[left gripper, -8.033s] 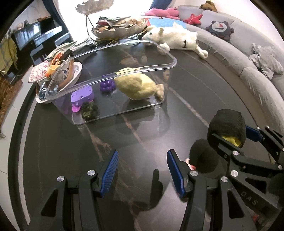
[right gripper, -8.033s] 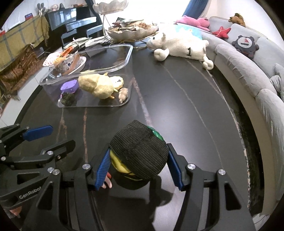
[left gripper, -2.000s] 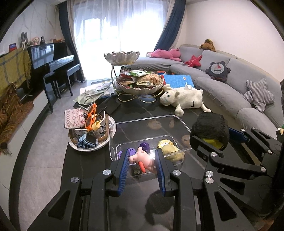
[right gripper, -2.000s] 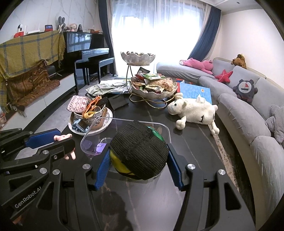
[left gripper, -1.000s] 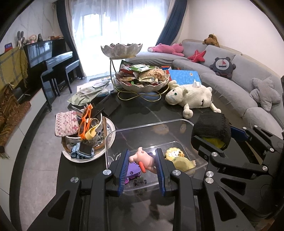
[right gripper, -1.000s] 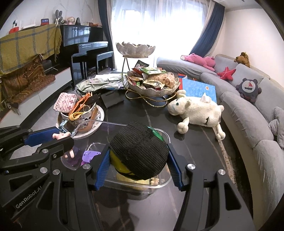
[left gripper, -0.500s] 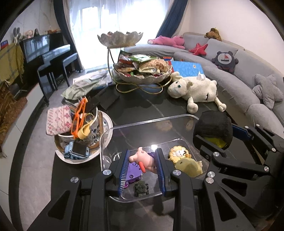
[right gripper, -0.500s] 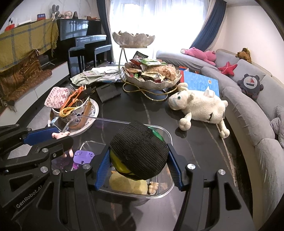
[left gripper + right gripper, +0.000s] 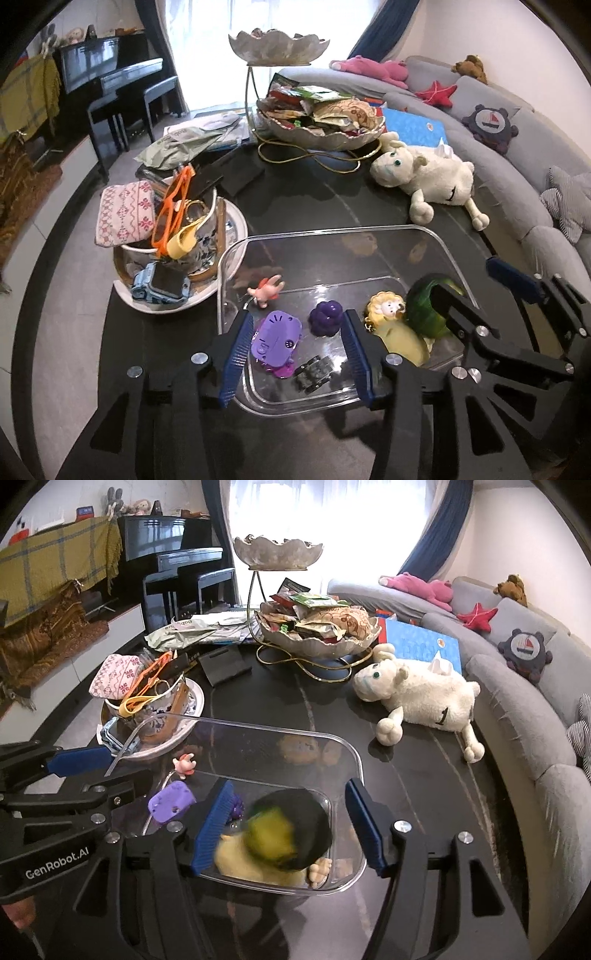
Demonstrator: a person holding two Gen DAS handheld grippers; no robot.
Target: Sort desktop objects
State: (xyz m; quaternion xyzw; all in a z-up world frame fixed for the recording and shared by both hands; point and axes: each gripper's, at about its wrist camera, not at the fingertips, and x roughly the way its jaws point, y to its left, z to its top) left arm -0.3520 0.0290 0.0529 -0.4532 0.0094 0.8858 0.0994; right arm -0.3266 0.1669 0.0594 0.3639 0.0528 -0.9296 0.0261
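A clear plastic bin point(image 9: 332, 236) stands on the dark table; it also shows in the right wrist view point(image 9: 354, 760). My left gripper point(image 9: 297, 347) is open above the bin's near end. The small pink pig figure point(image 9: 266, 290) is in the bin by its left wall. My right gripper point(image 9: 288, 830) is open over the bin, and the black-capped yellow-green toy point(image 9: 284, 834) is blurred just below it, on the yellow plush point(image 9: 236, 860). A purple toy point(image 9: 277, 338), a purple grape piece point(image 9: 325, 317), a small dark car point(image 9: 314, 371) and a lion plush point(image 9: 388, 310) lie in the bin.
A white plate point(image 9: 236, 229) with a cup of glasses, a pouch and a blue watch stands left of the bin. A white plush sheep point(image 9: 424, 177) lies behind it. A tiered snack bowl point(image 9: 317, 129) stands at the back. A grey sofa point(image 9: 517, 166) curves along the right.
Both grippers have opened. The pink pig has dropped from the left gripper into the bin, and the black-capped toy has dropped from the right gripper into the bin.
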